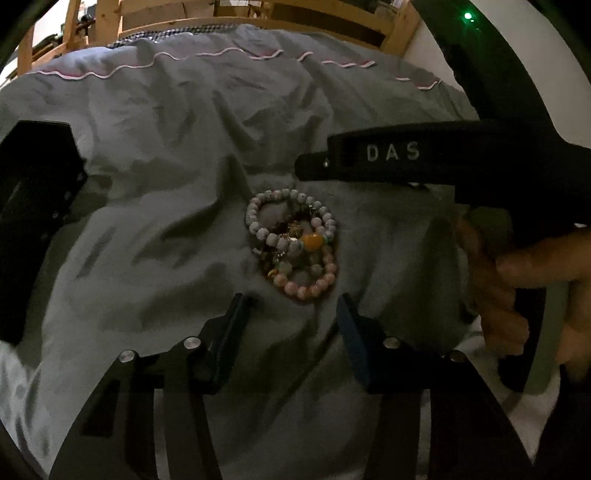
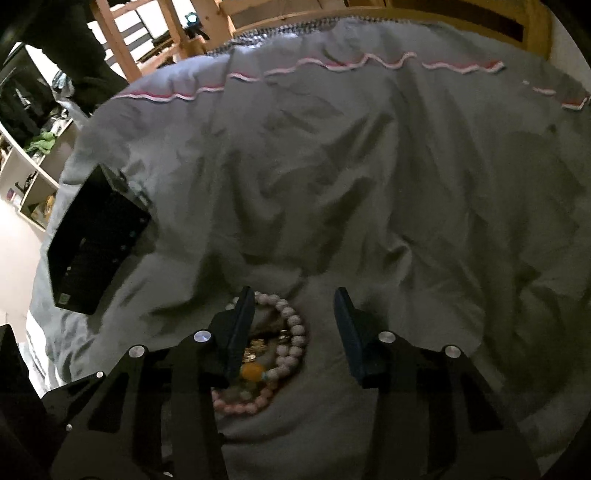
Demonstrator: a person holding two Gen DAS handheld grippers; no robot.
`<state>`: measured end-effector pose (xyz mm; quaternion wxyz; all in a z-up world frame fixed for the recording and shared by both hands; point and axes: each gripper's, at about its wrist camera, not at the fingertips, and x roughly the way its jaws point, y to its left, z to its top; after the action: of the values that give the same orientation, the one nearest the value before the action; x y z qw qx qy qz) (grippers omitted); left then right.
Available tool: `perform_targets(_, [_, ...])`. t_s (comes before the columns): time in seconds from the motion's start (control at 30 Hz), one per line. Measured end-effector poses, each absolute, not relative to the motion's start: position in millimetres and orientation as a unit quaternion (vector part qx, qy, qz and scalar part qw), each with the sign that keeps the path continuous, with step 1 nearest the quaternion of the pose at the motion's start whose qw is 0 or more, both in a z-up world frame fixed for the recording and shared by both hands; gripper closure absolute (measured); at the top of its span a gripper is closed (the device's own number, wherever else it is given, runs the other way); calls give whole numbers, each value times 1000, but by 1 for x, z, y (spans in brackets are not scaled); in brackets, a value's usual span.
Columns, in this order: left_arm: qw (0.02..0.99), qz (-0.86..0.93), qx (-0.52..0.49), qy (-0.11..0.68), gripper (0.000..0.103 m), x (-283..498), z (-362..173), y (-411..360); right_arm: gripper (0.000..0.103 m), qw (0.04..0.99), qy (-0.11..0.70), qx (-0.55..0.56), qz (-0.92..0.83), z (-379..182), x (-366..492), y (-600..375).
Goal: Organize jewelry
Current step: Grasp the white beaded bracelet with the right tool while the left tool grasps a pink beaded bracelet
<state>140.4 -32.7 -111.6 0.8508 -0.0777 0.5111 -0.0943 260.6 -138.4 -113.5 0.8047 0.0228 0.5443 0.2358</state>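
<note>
On the bed, over a rumpled grey duvet (image 1: 155,206), sits a tangled pile of beaded bracelets (image 1: 293,243): a whitish speckled strand, a pink one nearest me, one orange bead and some gold charms in the middle. My left tongs (image 1: 293,314) hang just short of the pile, jaws spread, gripping nothing. My right tongs (image 2: 293,325) are also spread and empty, sitting right over the pile; their left finger (image 2: 238,328) covers part of the beads, and I can't tell if it touches them. From the left wrist view I see the right tool's black body, lettered DAS, reaching in from the right above the bracelets, with the hand (image 1: 517,280) wrapped on its handle. A black box (image 2: 96,240) lies on the duvet, well apart to the left. Wooden bed frame (image 2: 443,14) at the far edge; shelf with clutter, dim, off left.
</note>
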Motion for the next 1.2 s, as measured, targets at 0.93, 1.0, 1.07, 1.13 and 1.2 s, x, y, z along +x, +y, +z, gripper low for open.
perform_targets(0.93, [863,-76,-126,482,95,129,-105,-8,101,828,494,63,260,-84,254,-143])
perform_targets(1.0, [864,-75,-126,481,95,132,-103,-9,97,810,516,66,270,-91,255,-141])
perform_targets(1.07, [865,-76,-126,479,95,130,-100,-8,48,807,527,51,261,-97,253,-136])
perform_targets(1.13, [865,-77,-126,479,95,127,-99,-7,38,807,522,46,273,-100,251,-131])
perform_targets(1.2, [864,-76,-125,482,95,128,-101,-7,40,806,523,24,275,-103,249,-122])
